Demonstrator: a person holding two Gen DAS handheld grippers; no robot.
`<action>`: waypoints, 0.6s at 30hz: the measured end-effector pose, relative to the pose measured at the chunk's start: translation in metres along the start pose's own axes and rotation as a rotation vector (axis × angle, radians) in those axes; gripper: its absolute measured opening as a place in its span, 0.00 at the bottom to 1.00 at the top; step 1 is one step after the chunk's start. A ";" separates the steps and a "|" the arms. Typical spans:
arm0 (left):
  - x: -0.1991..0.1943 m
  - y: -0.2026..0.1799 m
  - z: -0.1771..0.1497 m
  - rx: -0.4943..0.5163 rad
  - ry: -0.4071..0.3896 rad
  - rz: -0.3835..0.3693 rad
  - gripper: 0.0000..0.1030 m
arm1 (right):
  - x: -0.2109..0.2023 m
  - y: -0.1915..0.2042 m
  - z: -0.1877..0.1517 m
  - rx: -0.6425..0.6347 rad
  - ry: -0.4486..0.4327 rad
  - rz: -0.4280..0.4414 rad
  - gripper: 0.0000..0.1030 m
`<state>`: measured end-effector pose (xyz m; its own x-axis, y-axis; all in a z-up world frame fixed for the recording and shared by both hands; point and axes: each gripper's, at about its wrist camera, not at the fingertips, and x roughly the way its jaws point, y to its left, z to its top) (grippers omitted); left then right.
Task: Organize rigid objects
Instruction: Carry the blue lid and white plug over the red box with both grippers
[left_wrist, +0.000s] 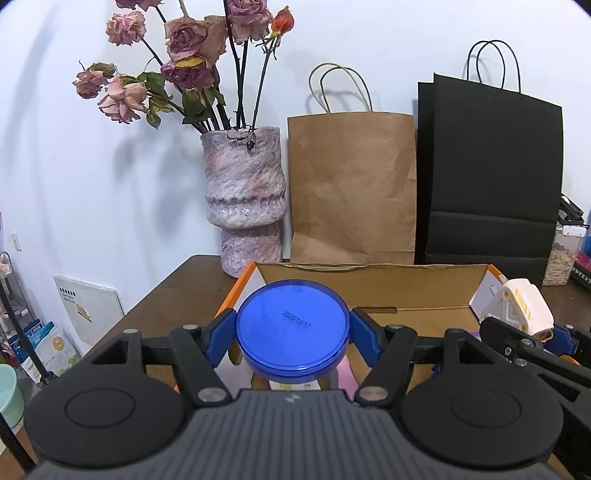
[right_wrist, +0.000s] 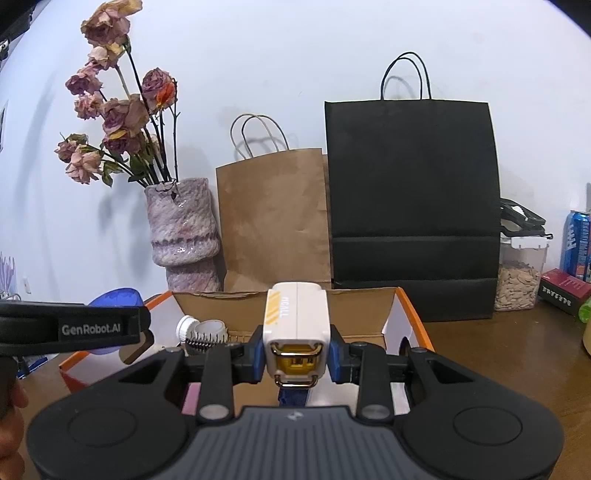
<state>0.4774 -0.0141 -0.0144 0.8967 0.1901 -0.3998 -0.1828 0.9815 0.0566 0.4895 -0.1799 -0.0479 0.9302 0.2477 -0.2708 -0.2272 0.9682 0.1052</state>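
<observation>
We see the left gripper (left_wrist: 293, 334) clamped on a blue round lid (left_wrist: 292, 328), level over the cardboard box (left_wrist: 369, 282). Beside it, the right gripper (right_wrist: 296, 360) grips a white-and-yellow block (right_wrist: 295, 325). Beyond both on the brown worktop (right_wrist: 498, 343): vase (left_wrist: 245, 199), paper bags (left_wrist: 352, 188).

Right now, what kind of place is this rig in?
Probably a home or small-office table, not a lab: a vase of dried roses, paper shopping bags against the wall, and a clear snack container beside a drink can.
</observation>
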 end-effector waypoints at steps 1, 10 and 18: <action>0.003 0.000 0.001 0.001 0.000 0.001 0.66 | 0.003 0.001 0.001 -0.002 0.000 0.001 0.30; 0.029 0.000 0.007 0.007 0.010 0.016 0.66 | 0.029 0.001 0.007 -0.021 0.009 0.016 0.30; 0.049 0.003 0.013 0.014 0.016 0.022 0.66 | 0.048 -0.001 0.012 -0.031 0.022 0.027 0.30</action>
<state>0.5258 -0.0017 -0.0220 0.8861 0.2113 -0.4125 -0.1966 0.9773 0.0784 0.5380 -0.1696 -0.0491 0.9170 0.2742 -0.2896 -0.2613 0.9617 0.0832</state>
